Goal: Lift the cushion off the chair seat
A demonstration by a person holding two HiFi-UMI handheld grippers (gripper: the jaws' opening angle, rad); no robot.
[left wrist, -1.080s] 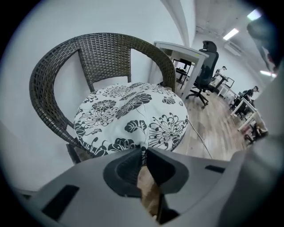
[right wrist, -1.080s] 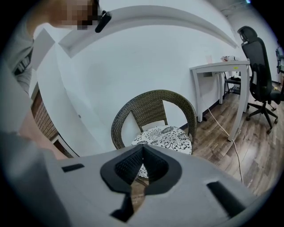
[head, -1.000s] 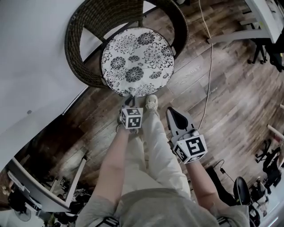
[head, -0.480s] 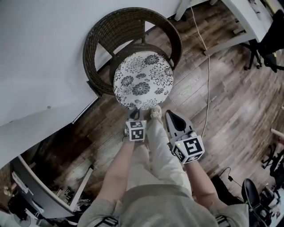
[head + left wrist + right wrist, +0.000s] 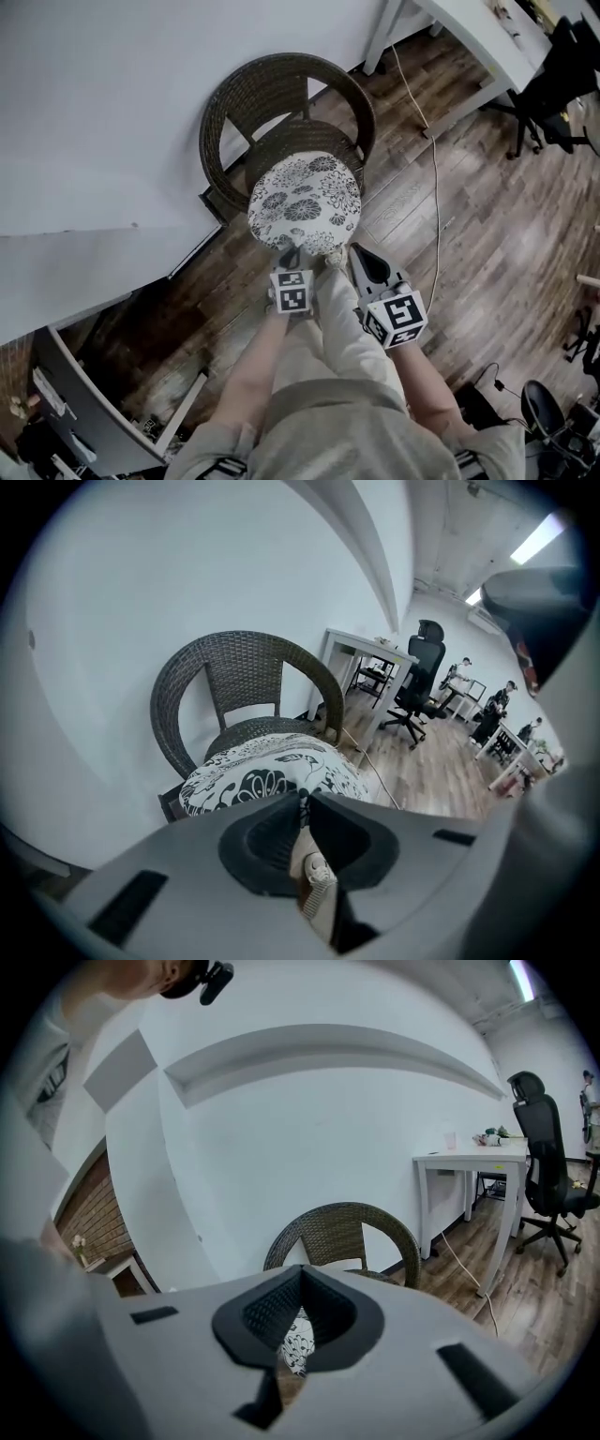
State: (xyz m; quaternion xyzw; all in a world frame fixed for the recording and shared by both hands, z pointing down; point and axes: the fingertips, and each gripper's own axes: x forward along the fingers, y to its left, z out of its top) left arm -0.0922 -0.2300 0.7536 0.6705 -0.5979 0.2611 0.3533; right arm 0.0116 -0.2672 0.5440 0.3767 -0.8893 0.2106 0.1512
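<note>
The round black-and-white flowered cushion (image 5: 305, 202) hangs tilted in front of the dark wicker chair (image 5: 281, 98), and bare woven seat (image 5: 305, 139) shows behind its far edge. My left gripper (image 5: 289, 258) is shut on the cushion's near edge. In the left gripper view the cushion (image 5: 272, 775) spreads just beyond the pinched jaw tips of the left gripper (image 5: 302, 801). My right gripper (image 5: 359, 255) is beside it to the right, shut, holding nothing. In the right gripper view its tips (image 5: 302, 1271) meet, with the chair (image 5: 342, 1232) behind.
A white wall (image 5: 94, 141) stands left of the chair. A white desk (image 5: 469, 28) and a black office chair (image 5: 562, 66) are at the upper right, with a cable (image 5: 433, 169) along the wooden floor. My legs and a shoe (image 5: 335, 255) are below the cushion.
Both grippers have risen, and the cushion has come up with the left one, off the seat and toward me. The chair looks smaller and farther below.
</note>
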